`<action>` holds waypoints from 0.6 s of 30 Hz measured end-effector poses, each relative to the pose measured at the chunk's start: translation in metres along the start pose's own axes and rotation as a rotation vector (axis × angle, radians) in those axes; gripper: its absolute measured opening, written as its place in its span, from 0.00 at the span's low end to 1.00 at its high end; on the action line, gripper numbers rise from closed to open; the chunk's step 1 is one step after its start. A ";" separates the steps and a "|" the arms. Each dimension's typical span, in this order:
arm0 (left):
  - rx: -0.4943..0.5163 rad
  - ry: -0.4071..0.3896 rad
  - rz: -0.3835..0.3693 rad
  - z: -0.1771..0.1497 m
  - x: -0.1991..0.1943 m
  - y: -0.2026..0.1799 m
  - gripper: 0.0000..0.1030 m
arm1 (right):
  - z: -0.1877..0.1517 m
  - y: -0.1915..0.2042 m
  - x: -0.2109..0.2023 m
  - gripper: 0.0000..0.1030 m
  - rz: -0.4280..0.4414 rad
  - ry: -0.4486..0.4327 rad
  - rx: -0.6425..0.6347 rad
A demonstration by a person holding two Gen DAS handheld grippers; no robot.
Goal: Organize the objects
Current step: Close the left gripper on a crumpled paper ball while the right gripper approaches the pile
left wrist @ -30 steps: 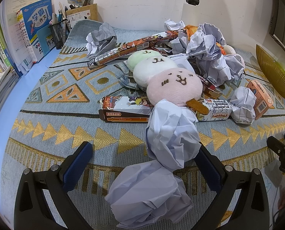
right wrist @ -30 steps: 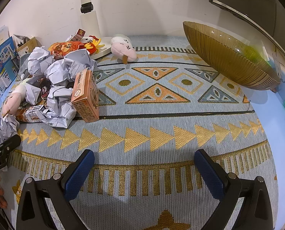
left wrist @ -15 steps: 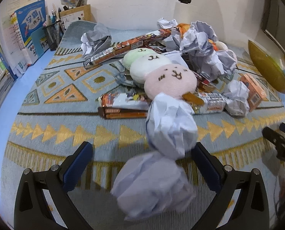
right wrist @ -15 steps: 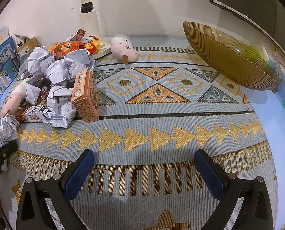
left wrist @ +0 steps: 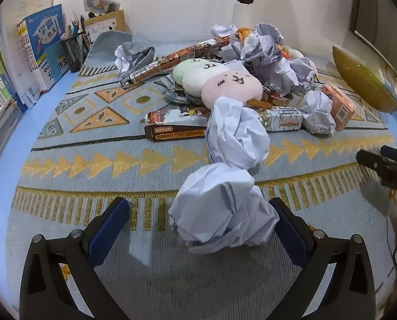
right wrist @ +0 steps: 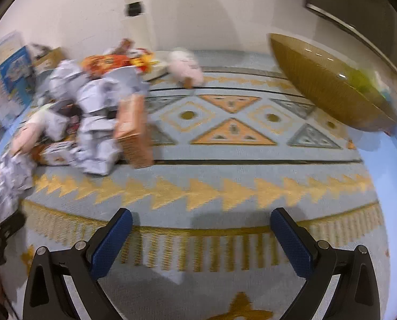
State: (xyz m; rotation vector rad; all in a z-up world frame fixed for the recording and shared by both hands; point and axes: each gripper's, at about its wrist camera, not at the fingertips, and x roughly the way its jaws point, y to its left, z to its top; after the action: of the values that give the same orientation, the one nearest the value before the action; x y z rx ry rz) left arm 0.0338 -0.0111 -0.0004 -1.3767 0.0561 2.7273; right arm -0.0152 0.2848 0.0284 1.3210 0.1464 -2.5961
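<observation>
A pile of clutter lies on a patterned rug: crumpled paper balls, a three-ball plush skewer (left wrist: 219,82), long printed boxes (left wrist: 177,130) and an orange box (left wrist: 338,106). My left gripper (left wrist: 198,221) is open over the rug, with a crumpled paper ball (left wrist: 222,210) between its fingers, against the right finger (left wrist: 286,224). A second paper ball (left wrist: 238,133) lies just beyond it. My right gripper (right wrist: 201,232) is open and empty above bare rug. The pile (right wrist: 97,117) shows at its left, blurred.
Books (left wrist: 35,53) and a mesh pen holder (left wrist: 74,50) stand at the far left by the wall. A large golden bowl (right wrist: 329,88) leans at the right. A pink plush (right wrist: 185,66) lies at the back. The right gripper's body (left wrist: 385,165) shows at the left view's right edge.
My left gripper has shifted so the near paper ball now sits between its fingers rather than in front of them. The right wrist view has turned blurred, showing the right gripper moving.
</observation>
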 end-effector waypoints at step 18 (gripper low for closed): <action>-0.035 -0.002 0.028 -0.001 -0.001 0.022 1.00 | 0.021 0.098 0.020 1.00 0.116 0.028 -0.188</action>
State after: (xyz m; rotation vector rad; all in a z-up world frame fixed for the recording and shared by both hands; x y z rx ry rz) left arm 0.0330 -0.0336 -0.0001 -1.3929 0.0271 2.7652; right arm -0.0191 0.1825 0.0254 1.2604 0.3015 -2.4027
